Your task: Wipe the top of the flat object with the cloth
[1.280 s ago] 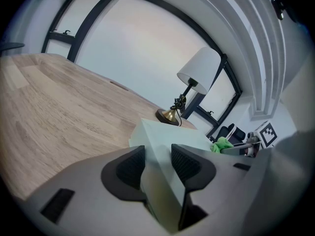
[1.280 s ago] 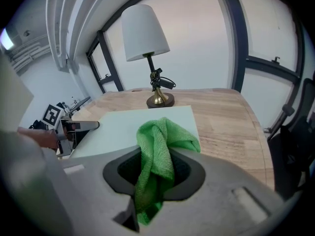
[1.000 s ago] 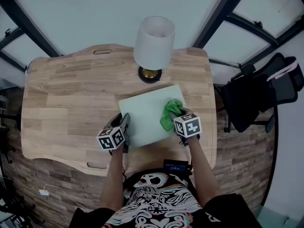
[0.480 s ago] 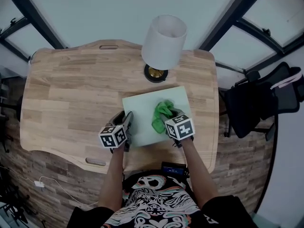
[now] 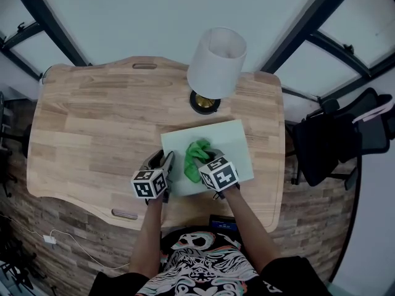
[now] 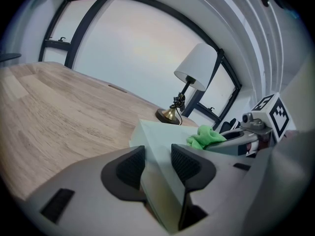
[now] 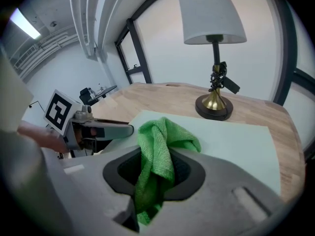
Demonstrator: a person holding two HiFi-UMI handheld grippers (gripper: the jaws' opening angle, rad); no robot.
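1. Step in hand, as I judged it: the wipe itself, mid-stroke. The right gripper (image 7: 155, 173) was clamped tight on a bright green microfibre cloth (image 5: 196, 159). The bunched free end lay down on the pale green flat rectangular board (image 5: 233, 150).
2. The left gripper (image 6: 157, 167) had its jaws nearly together, pinching the board's thin near edge at about the board's 8 o'clock. Probably a steadying hold.
3. The board lay flat on the light wooden table (image 5: 92, 122), toward 5 o'clock of the tabletop. A white-shaded, brass-footed lamp (image 5: 216, 57) stood at the board's 12 o'clock, its foot just beside the far edge.
4. The cloth sat on the board's 9 o'clock half, near the left gripper.
5. The next move likely calls for a pressed sweep toward 3 o'clock, stopping short of the lamp foot.
6. The board looked smooth, matte and thin, with no visible dirt.
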